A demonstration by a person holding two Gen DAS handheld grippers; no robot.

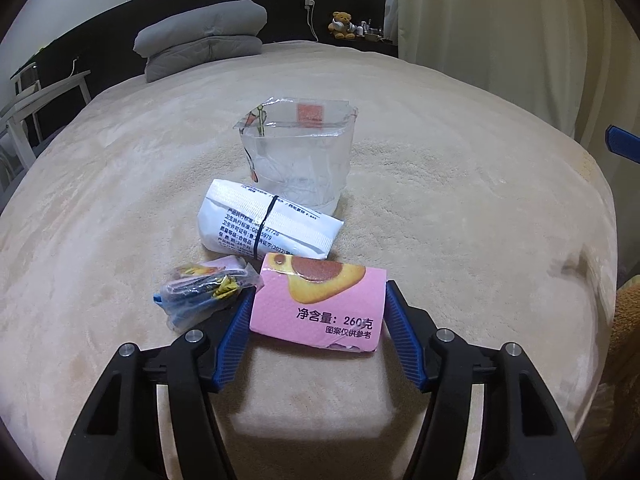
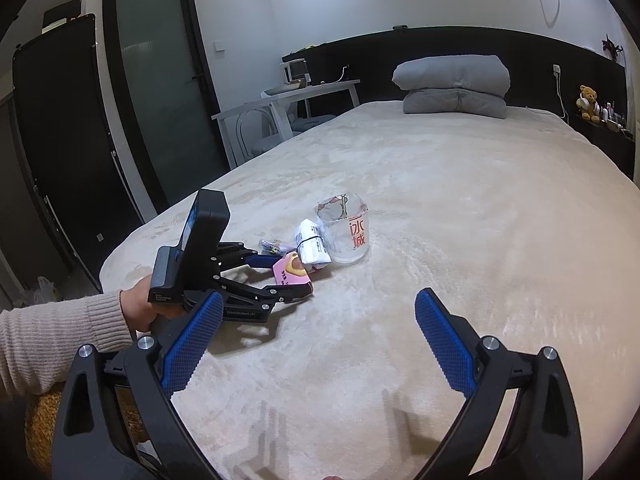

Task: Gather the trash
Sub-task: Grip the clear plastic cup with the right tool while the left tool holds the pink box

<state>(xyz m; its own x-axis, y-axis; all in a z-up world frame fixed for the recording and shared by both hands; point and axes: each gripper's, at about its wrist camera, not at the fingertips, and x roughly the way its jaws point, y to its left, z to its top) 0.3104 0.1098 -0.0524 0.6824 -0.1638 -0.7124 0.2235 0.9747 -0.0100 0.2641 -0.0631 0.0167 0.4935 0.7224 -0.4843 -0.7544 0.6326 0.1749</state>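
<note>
On the beige bed lie a pink snack wrapper (image 1: 320, 302), a rolled white packet with a black band (image 1: 268, 224), a small crumpled clear wrapper (image 1: 204, 292) and a clear plastic cup (image 1: 300, 156). My left gripper (image 1: 318, 300) is open with its blue fingers on either side of the pink wrapper, close to its edges. In the right wrist view the left gripper (image 2: 282, 270) sits at the pink wrapper (image 2: 292, 272), beside the white packet (image 2: 314, 246) and the cup (image 2: 346, 236). My right gripper (image 2: 320, 308) is open and empty, held back over the bed.
Folded grey bedding (image 2: 454, 88) lies at the head of the bed by a dark headboard. A white desk and chair (image 2: 280, 108) stand left of the bed. A curtain (image 1: 500, 20) hangs on the right. A teddy bear (image 1: 342, 24) sits on a shelf.
</note>
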